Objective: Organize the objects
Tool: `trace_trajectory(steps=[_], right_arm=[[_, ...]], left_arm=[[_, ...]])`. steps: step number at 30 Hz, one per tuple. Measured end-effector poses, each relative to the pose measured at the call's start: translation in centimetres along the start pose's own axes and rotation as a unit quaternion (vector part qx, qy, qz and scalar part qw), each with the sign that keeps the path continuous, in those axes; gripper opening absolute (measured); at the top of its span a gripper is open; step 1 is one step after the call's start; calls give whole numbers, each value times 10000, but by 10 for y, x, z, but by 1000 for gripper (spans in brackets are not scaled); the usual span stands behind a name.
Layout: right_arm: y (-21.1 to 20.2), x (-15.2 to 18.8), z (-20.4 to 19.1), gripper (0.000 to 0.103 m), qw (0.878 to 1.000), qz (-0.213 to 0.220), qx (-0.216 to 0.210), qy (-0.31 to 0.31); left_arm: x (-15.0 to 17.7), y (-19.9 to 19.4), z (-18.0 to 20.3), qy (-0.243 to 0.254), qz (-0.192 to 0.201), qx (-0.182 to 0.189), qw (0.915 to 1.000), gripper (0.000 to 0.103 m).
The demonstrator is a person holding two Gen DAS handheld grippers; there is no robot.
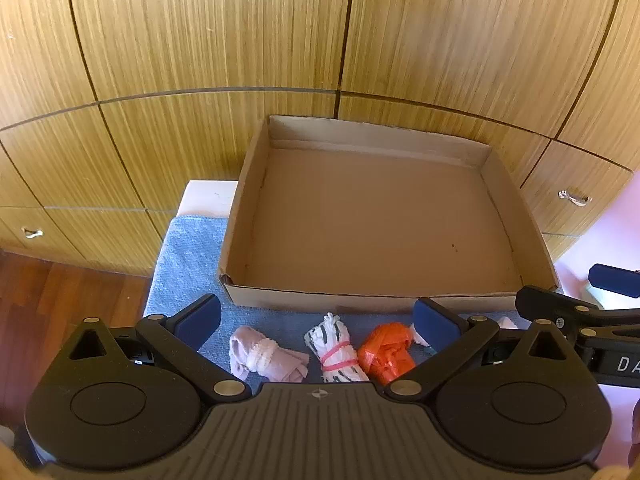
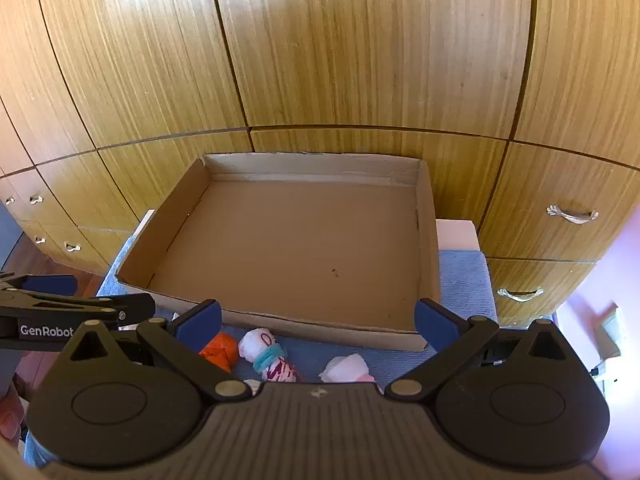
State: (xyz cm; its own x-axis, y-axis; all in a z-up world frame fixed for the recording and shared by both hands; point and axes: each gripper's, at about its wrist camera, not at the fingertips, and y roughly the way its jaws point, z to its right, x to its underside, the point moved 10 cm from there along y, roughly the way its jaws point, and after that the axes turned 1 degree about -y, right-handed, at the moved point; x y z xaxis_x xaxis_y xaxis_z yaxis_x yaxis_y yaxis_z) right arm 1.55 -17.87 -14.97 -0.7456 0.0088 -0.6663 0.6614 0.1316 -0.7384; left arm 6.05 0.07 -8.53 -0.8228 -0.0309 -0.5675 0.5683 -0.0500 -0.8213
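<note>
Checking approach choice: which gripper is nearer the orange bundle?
Left, I'd judge. The orange bundle lies between the open left gripper jaws, toward their right side; for the right gripper it sits off by the left jaw.

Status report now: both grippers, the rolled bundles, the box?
Left gripper open, right gripper open, both hold nothing. Rolled bundles lie on blue towel. Cardboard box holds nothing. Nothing blocks.

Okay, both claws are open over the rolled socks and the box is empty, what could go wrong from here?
1. The zebra-striped roll lies tight against the orange roll; the left claw might pinch both.
2. The rolls sit close to the cardboard box's near wall, so a claw finger could bump or shove the light box.
3. The right claw works close alongside; the two could collide over the orange roll.
</note>
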Motion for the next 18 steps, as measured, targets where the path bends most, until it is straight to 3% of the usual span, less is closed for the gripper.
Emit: trace_trajectory(steps=[18], right_arm=[[-1, 1, -2, 102, 10000, -39, -4, 68]], left_arm=[[2, -1, 1, 67, 21, -8, 10000, 102]])
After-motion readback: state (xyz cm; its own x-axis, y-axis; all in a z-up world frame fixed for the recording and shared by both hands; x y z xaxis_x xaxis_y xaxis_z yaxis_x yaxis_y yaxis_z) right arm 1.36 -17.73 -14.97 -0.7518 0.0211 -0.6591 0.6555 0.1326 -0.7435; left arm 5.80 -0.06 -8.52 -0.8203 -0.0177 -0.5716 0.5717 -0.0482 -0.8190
